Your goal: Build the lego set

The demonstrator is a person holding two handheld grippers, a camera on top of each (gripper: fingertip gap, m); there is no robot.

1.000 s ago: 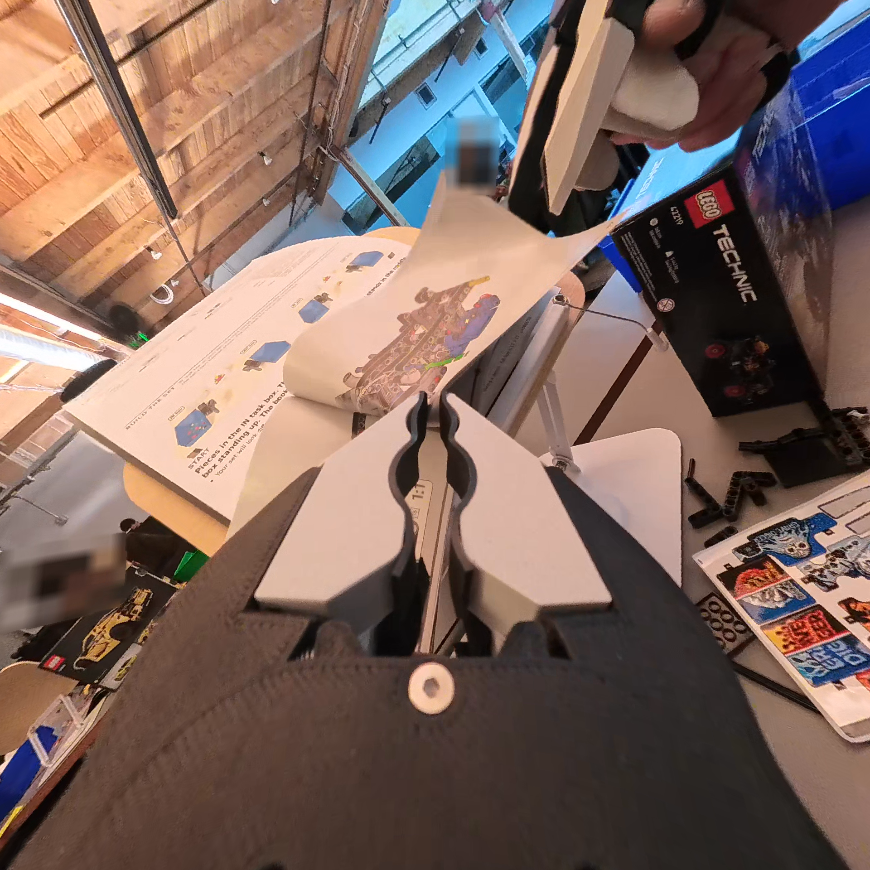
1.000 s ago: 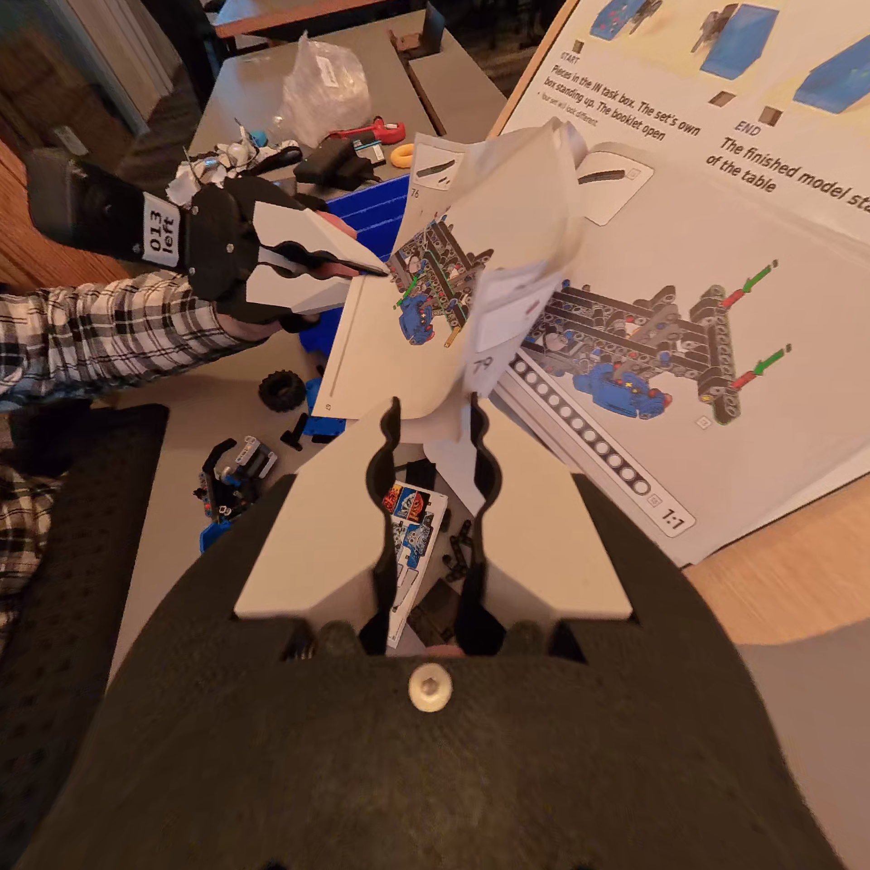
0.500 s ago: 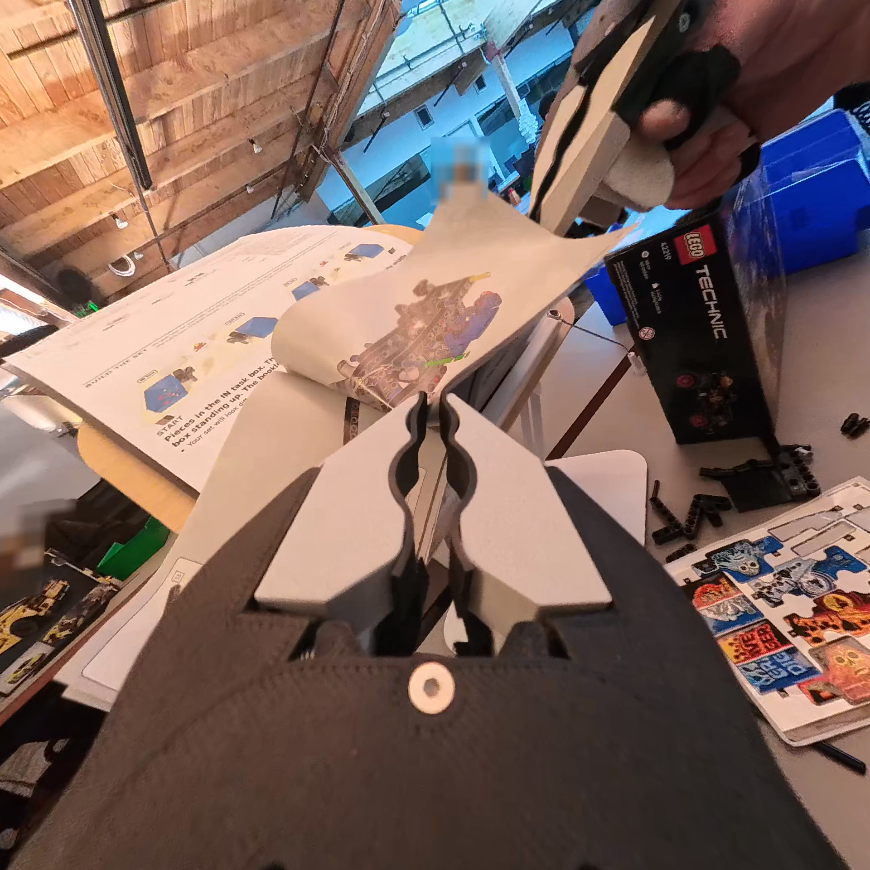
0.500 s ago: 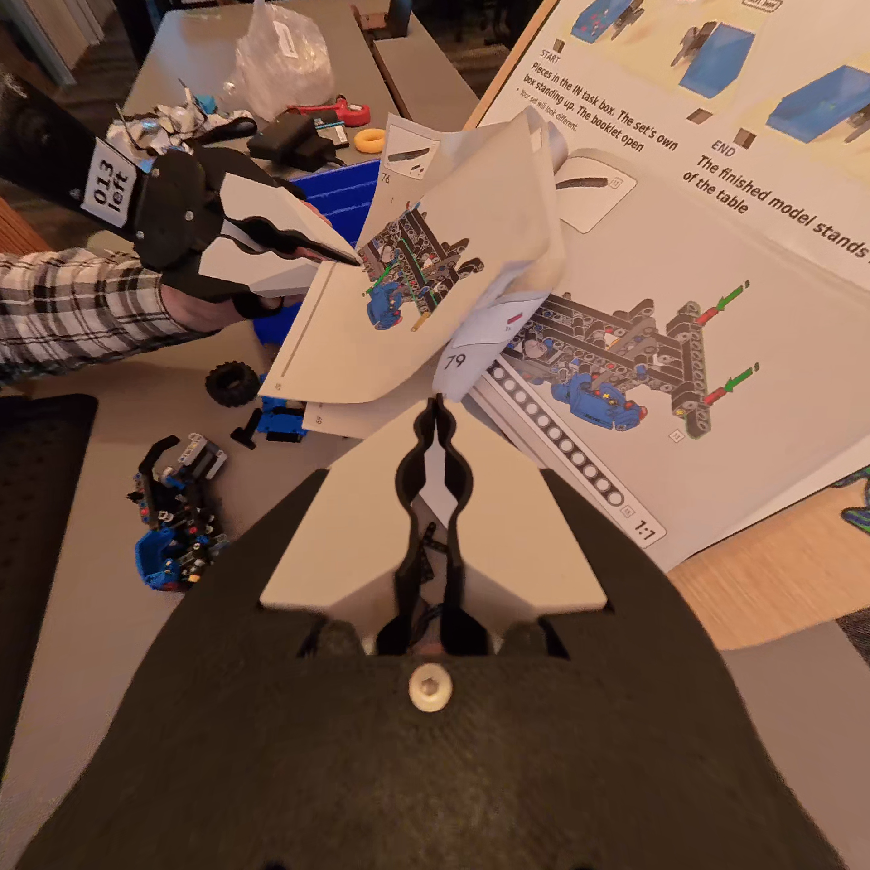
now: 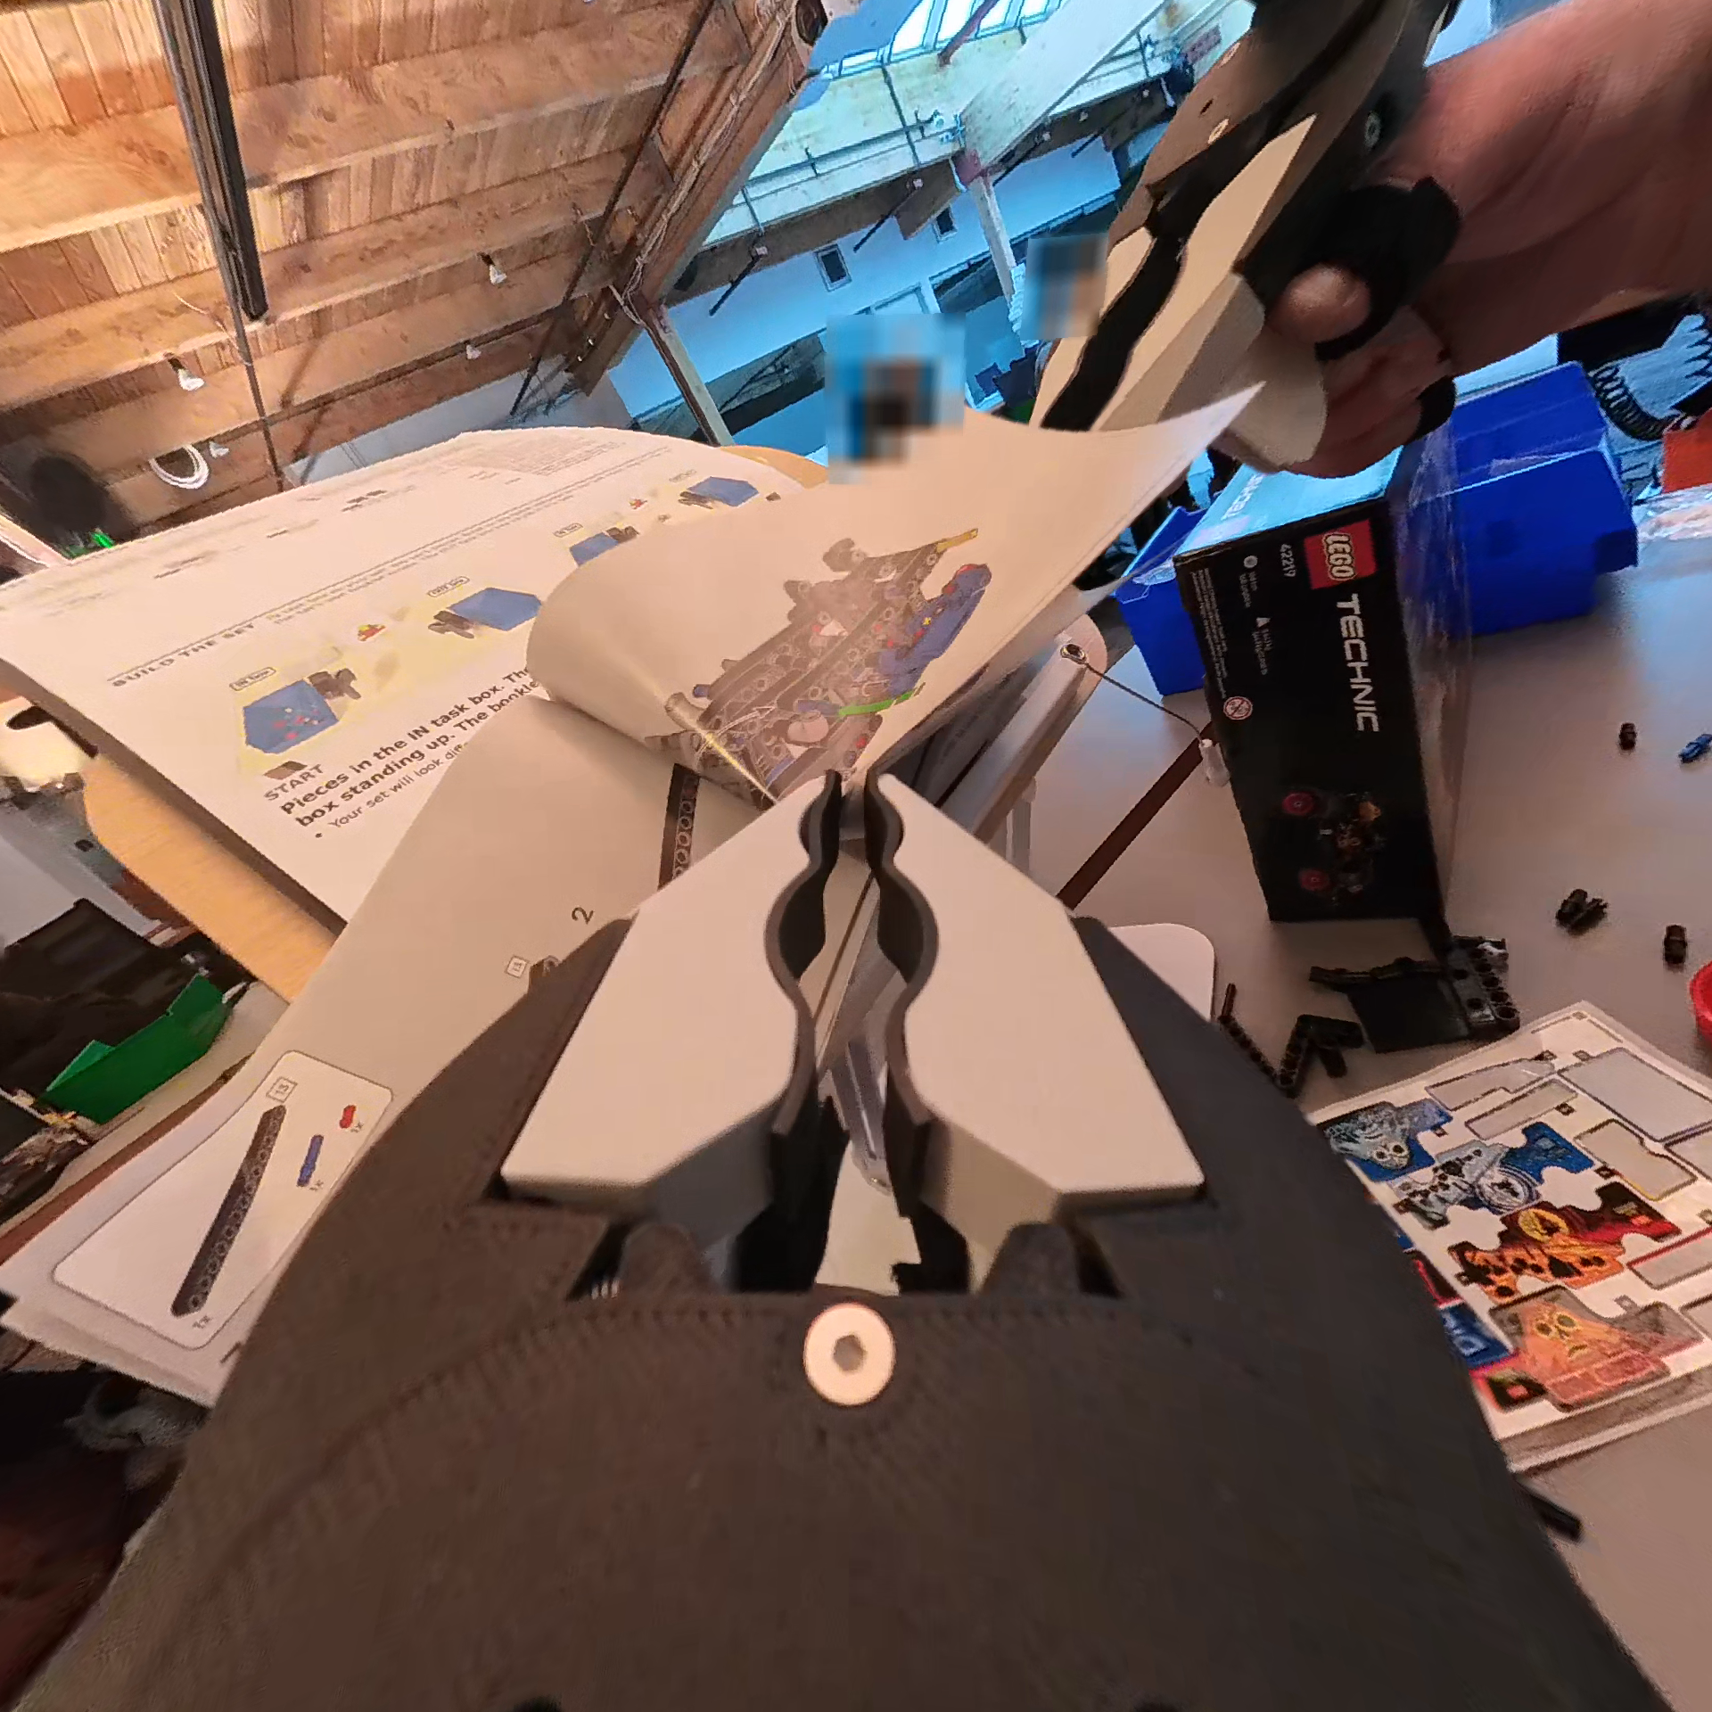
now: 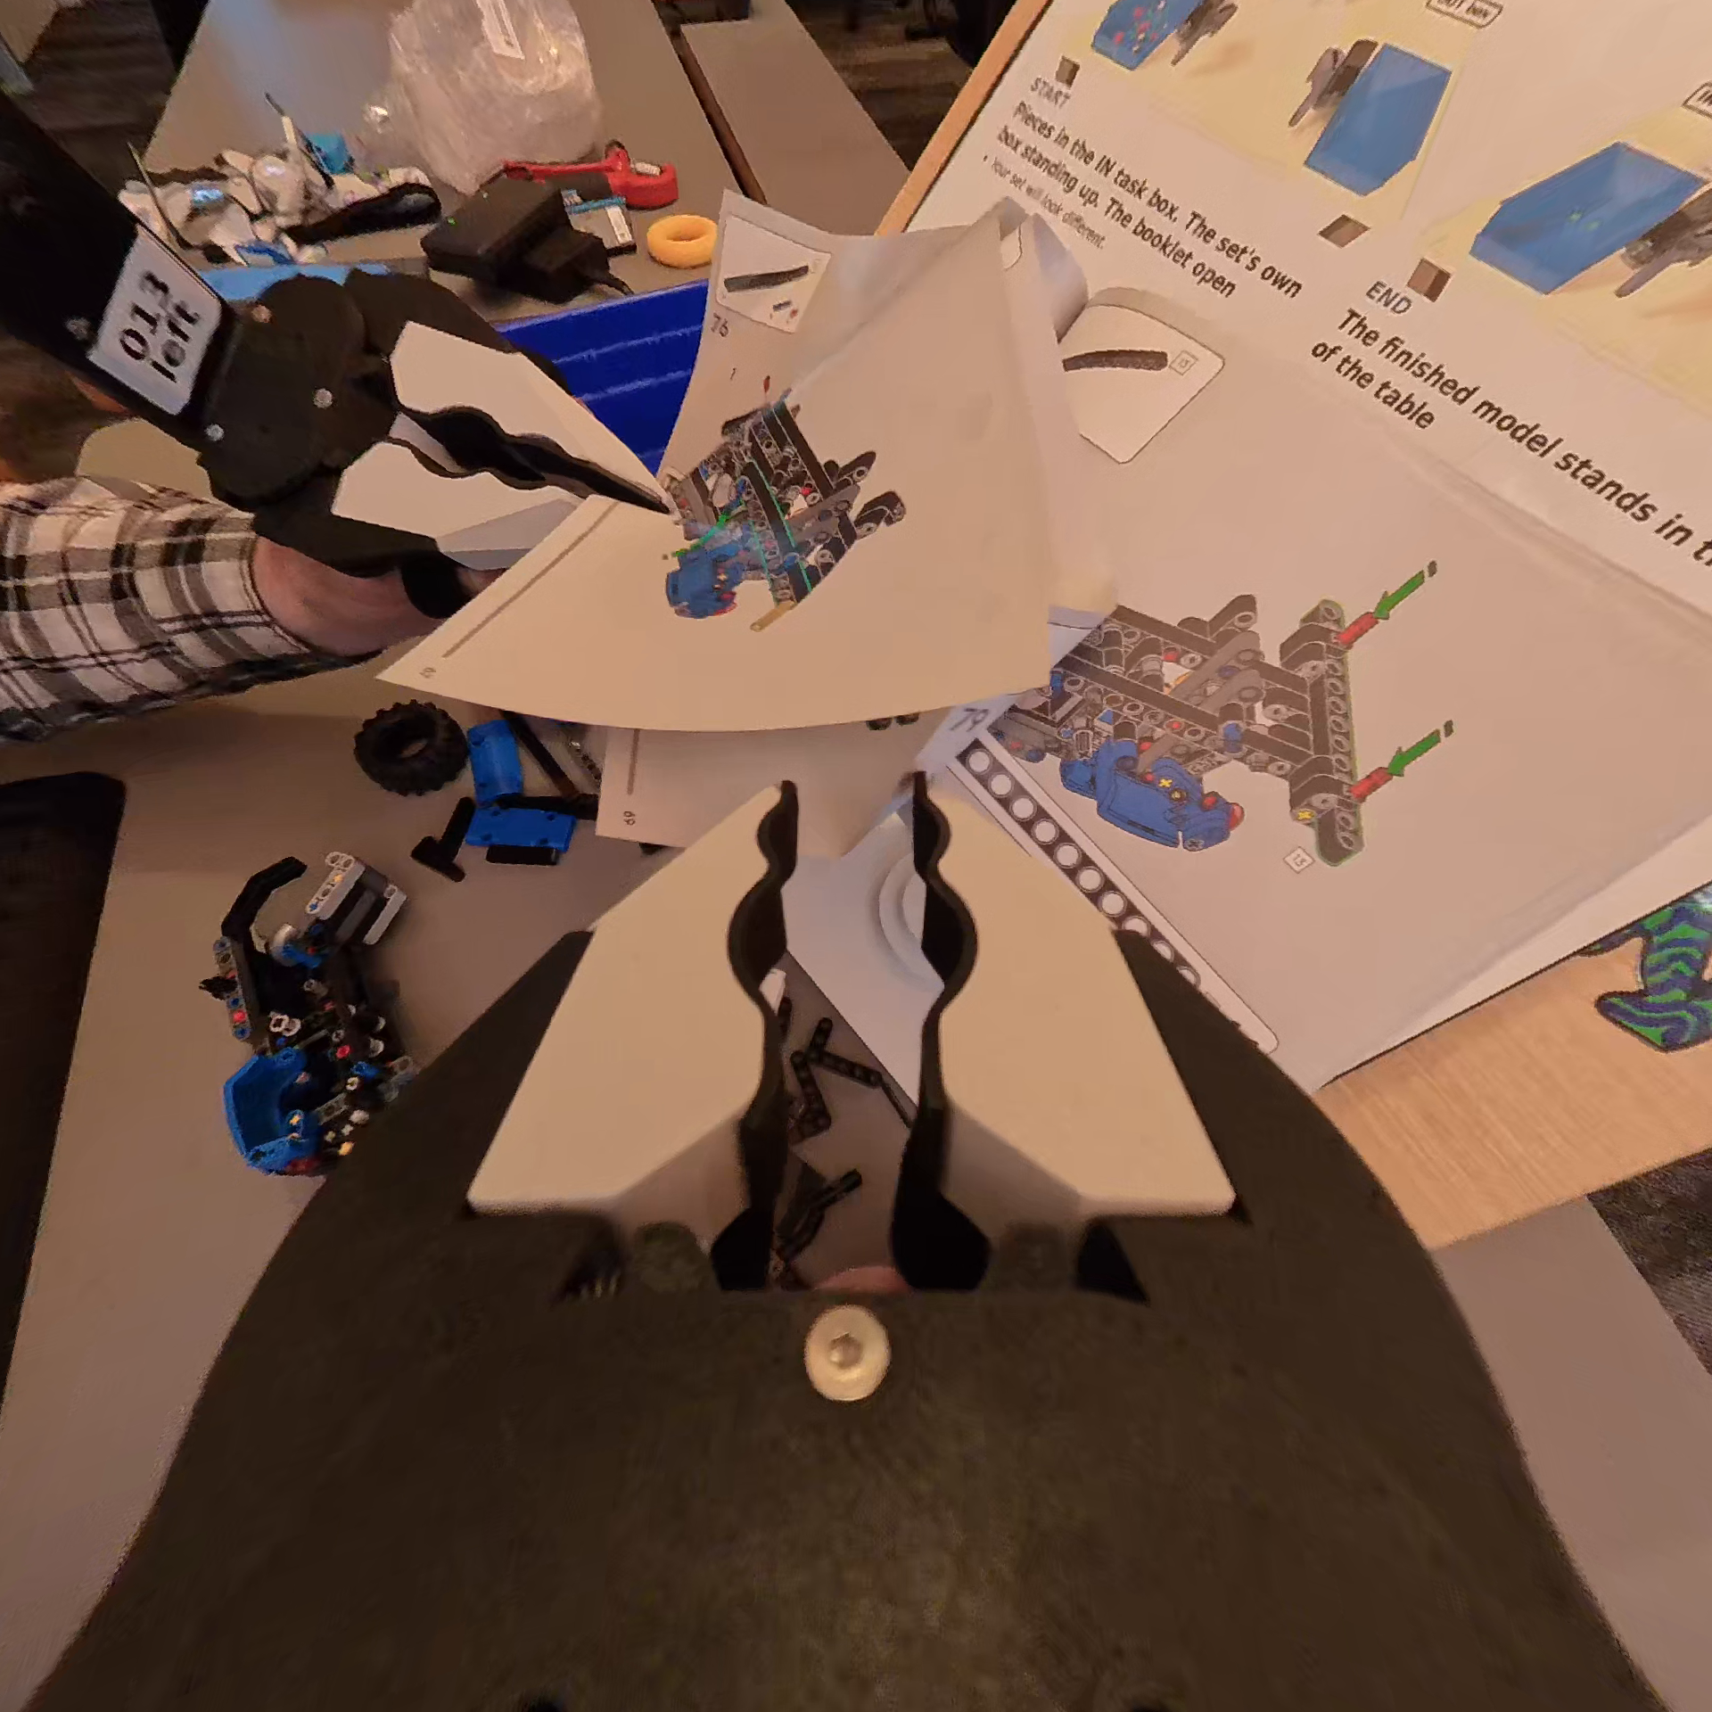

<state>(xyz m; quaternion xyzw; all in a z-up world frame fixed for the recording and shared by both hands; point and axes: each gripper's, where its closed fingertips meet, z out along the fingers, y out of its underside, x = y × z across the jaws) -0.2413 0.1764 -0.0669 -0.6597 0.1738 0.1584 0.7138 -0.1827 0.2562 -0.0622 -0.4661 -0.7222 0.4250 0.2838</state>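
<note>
Lying under everything is a grey table [image 6: 139,1204]. A big printed sheet [image 6: 1482,306] leans up at the back. The open booklet [image 6: 1297,482] of building steps rests against it.

One page [image 6: 834,639] of the booklet is lifted up and curls in the air. The left gripper [image 5: 852,799] is pinched tight on the edge of this page, right by the drawing of the model. The right gripper [image 6: 850,804] has its two fingers apart, not squeezing anything. A corner of paper hangs down between its tips. I cannot tell if it touches them.

In the left wrist view a black lego box [image 5: 1325,741] stands upright on the table. A blue bin [image 5: 1519,528] sits behind it. A sticker sheet [image 5: 1556,1223] lies flat near the box.

The half-built lego model [image 6: 296,1038], blue and black, lies on the table below the left gripper, well apart from both grippers. A small black tyre [image 6: 408,746] sits just beside some blue pieces [image 6: 509,801]. Tiny black pieces [image 5: 1306,1042] lie between the box and the sticker sheet.
</note>
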